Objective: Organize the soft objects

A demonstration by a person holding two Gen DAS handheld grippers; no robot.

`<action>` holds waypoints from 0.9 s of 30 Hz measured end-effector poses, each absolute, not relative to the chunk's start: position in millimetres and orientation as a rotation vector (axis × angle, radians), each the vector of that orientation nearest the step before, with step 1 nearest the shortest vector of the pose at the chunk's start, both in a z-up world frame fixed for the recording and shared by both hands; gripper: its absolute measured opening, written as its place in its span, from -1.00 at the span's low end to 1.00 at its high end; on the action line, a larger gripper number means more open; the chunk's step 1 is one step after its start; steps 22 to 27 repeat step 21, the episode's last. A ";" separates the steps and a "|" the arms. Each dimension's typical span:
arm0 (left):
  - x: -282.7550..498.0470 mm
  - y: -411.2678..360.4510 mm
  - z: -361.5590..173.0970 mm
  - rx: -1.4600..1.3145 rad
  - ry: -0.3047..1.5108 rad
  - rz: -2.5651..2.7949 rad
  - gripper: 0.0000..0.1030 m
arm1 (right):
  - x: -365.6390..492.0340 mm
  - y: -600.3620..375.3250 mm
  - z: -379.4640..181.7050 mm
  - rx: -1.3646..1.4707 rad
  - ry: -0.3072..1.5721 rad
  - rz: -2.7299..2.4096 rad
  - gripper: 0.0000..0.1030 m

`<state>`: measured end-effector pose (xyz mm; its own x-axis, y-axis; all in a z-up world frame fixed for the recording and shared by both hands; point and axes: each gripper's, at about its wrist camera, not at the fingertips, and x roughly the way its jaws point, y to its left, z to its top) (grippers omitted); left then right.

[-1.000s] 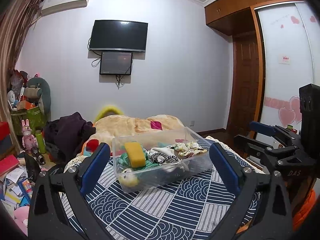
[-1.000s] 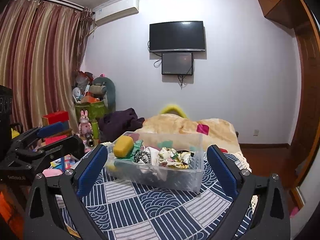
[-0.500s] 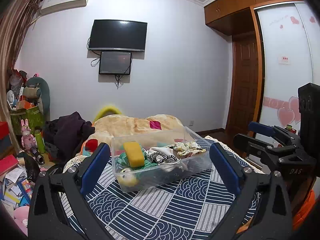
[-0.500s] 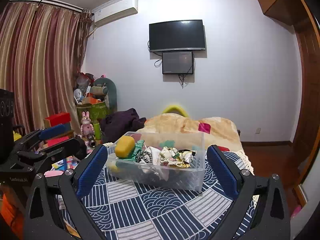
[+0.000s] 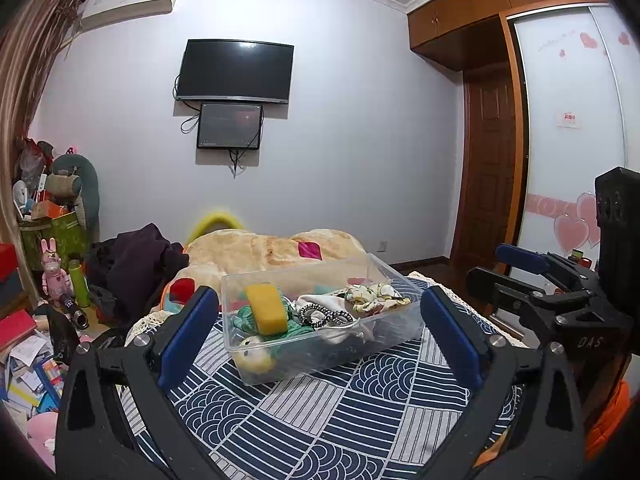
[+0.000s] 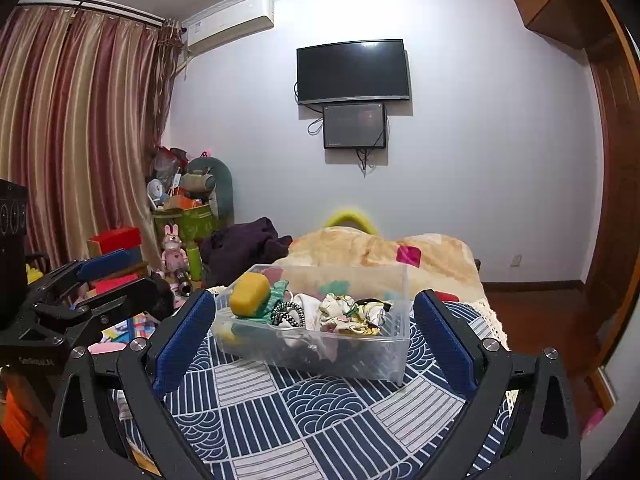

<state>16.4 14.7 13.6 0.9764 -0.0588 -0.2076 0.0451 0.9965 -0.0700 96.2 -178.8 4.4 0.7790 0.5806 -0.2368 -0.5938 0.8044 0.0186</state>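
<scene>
A clear plastic bin (image 5: pixel 360 356) stands on a blue patterned cloth (image 5: pixel 320 412). It holds a yellow sponge (image 5: pixel 266 314), green fabric (image 5: pixel 244 316), a black-and-white hair tie (image 5: pixel 320 314), floral cloth (image 5: pixel 376 298) and a small plush (image 5: pixel 254 356). My left gripper (image 5: pixel 320 336) is open and empty, held short of the bin. My right gripper (image 6: pixel 314 340) is open and empty, also short of the bin (image 6: pixel 360 356), where the sponge (image 6: pixel 250 294) shows at the left end. Each gripper shows at the edge of the other's view: the right one (image 5: pixel 536 280), the left one (image 6: pixel 100 276).
A tan blanket (image 5: pixel 272 248) and a dark clothes pile (image 5: pixel 132 264) lie behind the bin. Clutter, boxes and a pink rabbit toy (image 5: pixel 54 272) fill the floor at left. A TV (image 5: pixel 234 70) hangs on the far wall. A wardrobe and door (image 5: pixel 488 184) stand at right.
Both views have shifted slightly. The bin sits a little higher in the right wrist view. Both grippers stay open and empty.
</scene>
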 end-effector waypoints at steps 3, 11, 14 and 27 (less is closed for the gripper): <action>16.6 15.5 13.5 -0.070 0.213 -0.054 0.99 | 96.3 -178.9 4.3 -0.057 0.238 0.635 0.93; 18.0 21.1 12.6 -0.097 0.226 -0.056 0.99 | 96.3 -177.7 4.5 -0.055 0.241 0.633 0.93; 17.5 21.8 12.3 -0.097 0.227 -0.056 0.99 | 97.0 -178.0 4.3 -0.055 0.241 0.635 0.93; 16.3 21.3 11.9 -0.094 0.229 -0.062 0.99 | 97.5 -177.3 2.1 -0.053 0.248 0.634 0.93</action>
